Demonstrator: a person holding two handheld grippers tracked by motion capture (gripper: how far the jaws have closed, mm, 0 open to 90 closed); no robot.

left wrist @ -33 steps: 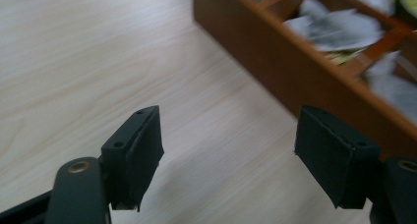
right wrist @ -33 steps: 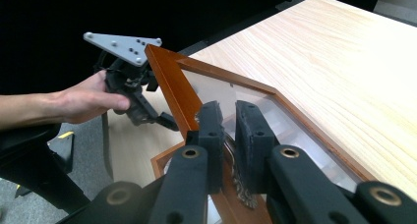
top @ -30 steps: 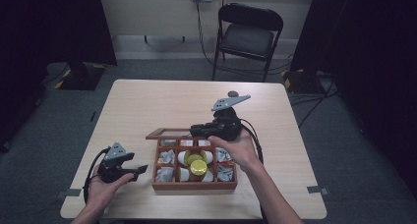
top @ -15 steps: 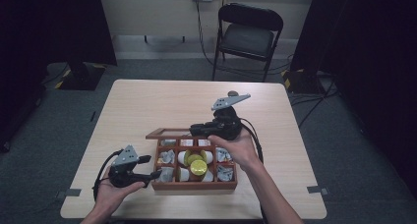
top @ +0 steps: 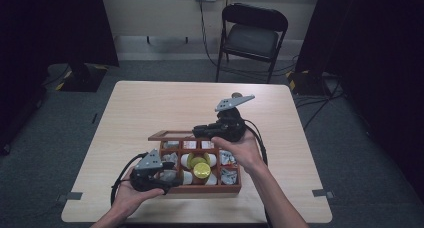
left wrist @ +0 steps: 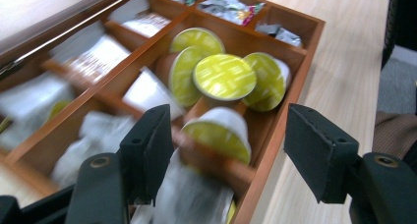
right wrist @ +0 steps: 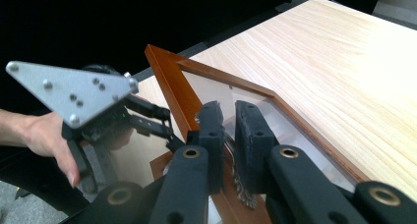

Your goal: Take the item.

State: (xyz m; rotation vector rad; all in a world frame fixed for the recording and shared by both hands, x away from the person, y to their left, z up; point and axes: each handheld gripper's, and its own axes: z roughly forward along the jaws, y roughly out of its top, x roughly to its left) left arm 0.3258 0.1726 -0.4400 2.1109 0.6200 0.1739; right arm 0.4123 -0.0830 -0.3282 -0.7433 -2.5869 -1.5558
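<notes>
High view: we are working over a wooden compartment box (top: pixel 200 189) at six o'clock on the table (top: pixel 150 108). Our right gripper (top: pixel 200 133) is pinching the glass lid's (right wrist: pixel 295 130) frame at the box's twelve o'clock edge, jaws clamped narrow. Our left gripper (left wrist: pixel 223 150) is hovering at the box's eight o'clock corner, jaws just closing and gripping nothing, yellow-topped capsules (left wrist: pixel 224 76) lying beyond them among foil packets (left wrist: pixel 228 7).

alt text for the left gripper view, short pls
The left gripper's two black jaws stand apart, nothing gripped, over the near edge of a wooden compartment box on a light wood table. One compartment holds yellow-lidded capsules; others hold blurred white and foil sachets.
</notes>
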